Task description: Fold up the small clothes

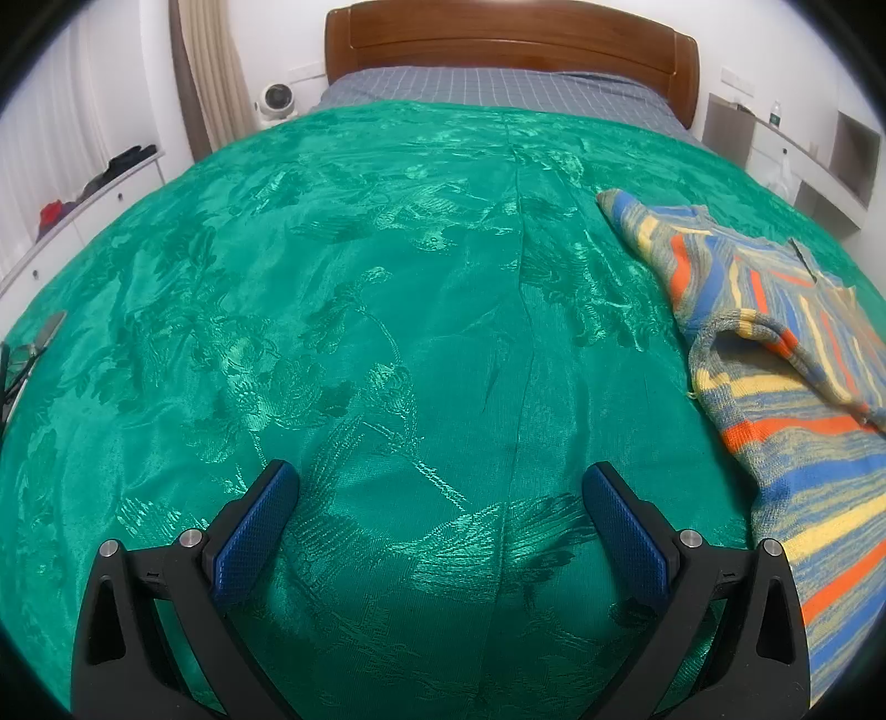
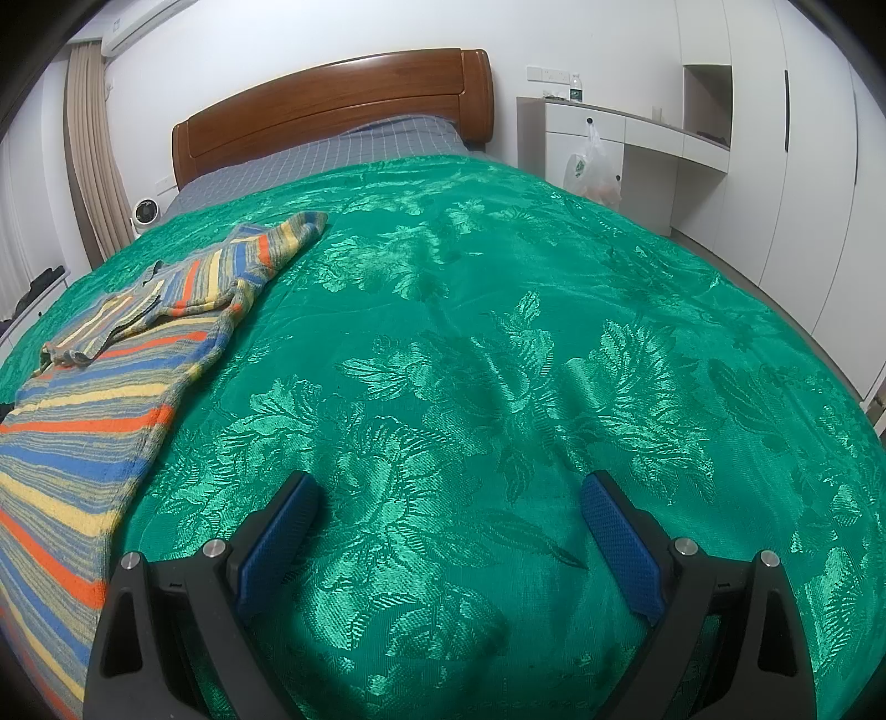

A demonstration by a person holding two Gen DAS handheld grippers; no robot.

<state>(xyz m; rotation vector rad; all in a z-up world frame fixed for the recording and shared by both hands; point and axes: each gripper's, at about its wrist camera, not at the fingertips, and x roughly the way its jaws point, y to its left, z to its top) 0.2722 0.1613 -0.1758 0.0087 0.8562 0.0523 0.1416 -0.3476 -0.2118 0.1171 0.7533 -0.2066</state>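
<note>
Left wrist view: the left tongs (image 1: 440,487) stand wide apart over the green bedspread (image 1: 332,310), gripping nothing. The striped knit sweater (image 1: 786,354) lies on the bedspread to the right of the tongs, partly folded, one sleeve laid across the body and the other stretched toward the headboard (image 1: 509,50). Risk, as judged: the bedspread is glossy and loosely wrinkled, so a low pinch at the sweater's edge could catch the cover as well and drag it. The knit looks soft; a one-sided lift could undo the sleeve fold.

Right wrist view: the right tongs (image 2: 448,493) are likewise fully spread and empty, over bare bedspread. The sweater lies to their left, its lower body running out of frame. Risk: its near end is not visible here, so alignment cannot be confirmed. Containers: a plastic bag (image 2: 592,166) hangs from the white desk unit (image 2: 653,133); something reddish shows low inside, not identifiable.
</note>
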